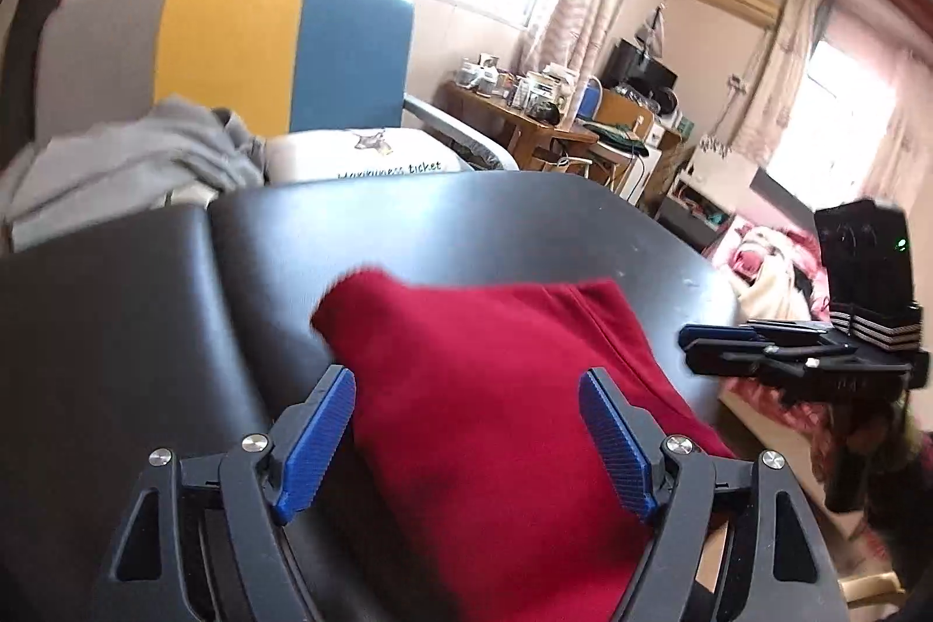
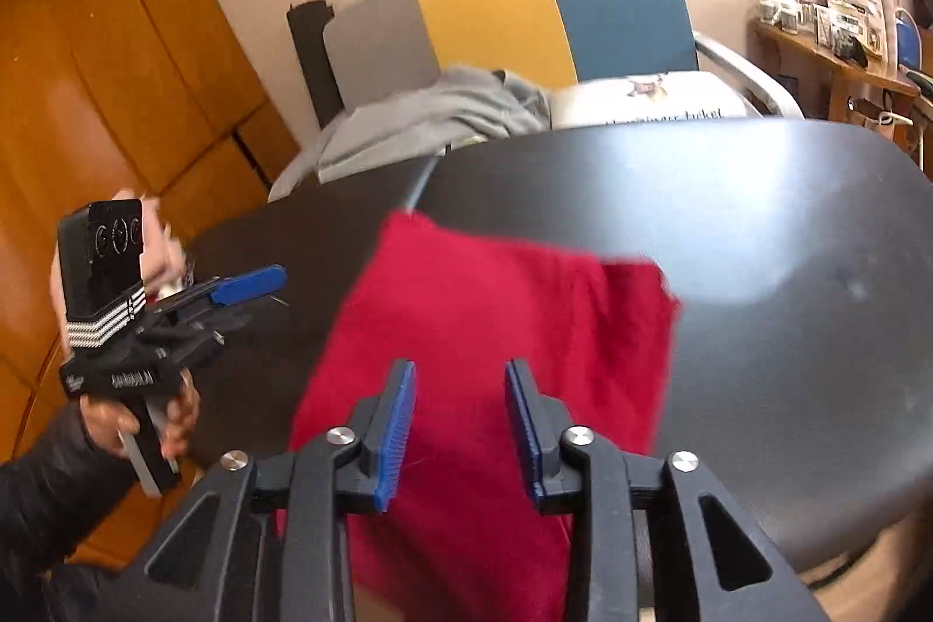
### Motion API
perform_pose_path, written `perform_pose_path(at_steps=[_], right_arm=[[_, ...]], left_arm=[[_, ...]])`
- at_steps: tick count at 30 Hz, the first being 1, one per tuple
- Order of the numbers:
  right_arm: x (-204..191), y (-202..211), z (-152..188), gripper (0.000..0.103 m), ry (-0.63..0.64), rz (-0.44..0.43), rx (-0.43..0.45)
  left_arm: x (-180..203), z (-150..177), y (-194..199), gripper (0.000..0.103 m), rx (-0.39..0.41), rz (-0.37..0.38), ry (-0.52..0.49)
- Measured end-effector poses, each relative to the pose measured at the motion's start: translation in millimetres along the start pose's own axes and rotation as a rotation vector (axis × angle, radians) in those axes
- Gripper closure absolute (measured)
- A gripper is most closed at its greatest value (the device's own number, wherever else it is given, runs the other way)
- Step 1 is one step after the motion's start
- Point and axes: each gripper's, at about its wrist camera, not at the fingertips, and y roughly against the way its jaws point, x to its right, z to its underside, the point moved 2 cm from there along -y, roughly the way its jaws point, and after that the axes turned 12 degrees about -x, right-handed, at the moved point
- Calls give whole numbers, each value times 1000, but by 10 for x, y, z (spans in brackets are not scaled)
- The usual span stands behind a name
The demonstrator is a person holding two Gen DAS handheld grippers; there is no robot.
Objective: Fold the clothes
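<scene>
While the folded red cloth garment [image 1: 495, 424] lies mid-frame on the dark surface [image 2: 758, 225], we see both grippers, left gripper [image 1: 466, 438] and right gripper [image 2: 460, 427], with jaws spread, empty.

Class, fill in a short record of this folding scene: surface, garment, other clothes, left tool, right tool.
surface: dark table
garment: red cloth, lying on the table, near end hanging over the edge
other clothes: grey garment and white printed one beyond the table
left tool: open, above the red cloth, gripping nothing
right tool: open, narrower gap, above the red cloth, gripping nothing
</scene>
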Motion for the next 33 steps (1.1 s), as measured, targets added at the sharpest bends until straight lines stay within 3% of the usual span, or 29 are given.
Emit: perform_pose_path(at_steps=[4, 7, 8, 10, 12, 14, 19, 20, 21, 26, 30, 33], right_arm=[[-34, -455, -249, 67, -35, 99, -33], [248, -721, -65, 67, -89, 129, -75], [304, -768, 28, 67, -91, 113, -69], [354, -787, 207, 67, -8, 106, 30], [360, -790, 281, 67, 22, 112, 71], [365, -793, 351, 68, 49, 118, 111], [366, -834, 319, 68, 77, 121, 110], [364, -830, 317, 68, 77, 120, 107], [346, -814, 320, 68, 77, 119, 103], [361, -820, 156, 67, 74, 93, 71], [281, -784, 6, 66, 97, 109, -28], [154, -613, -143, 65, 130, 124, -33]], left_arm=[[14, -335, -319, 23, -55, 7, -71], [-6, -414, -607, 23, -142, 39, -92], [-37, -408, -749, 23, -186, 39, -92], [-124, -323, -1044, 23, -278, 13, -73], [-231, -200, -1231, 12, -314, 22, -31], [-300, -137, -1238, 11, -286, 52, 14], [-270, -98, -1183, 11, -253, 23, 22], [-282, -95, -1138, 15, -239, 22, 40], [-297, -93, -1032, 22, -211, 15, 65], [-396, 25, -347, 25, -45, 8, 140], [-209, 358, 70, 25, 15, -2, 27], [86, 656, 231, 25, -1, 12, -63]])
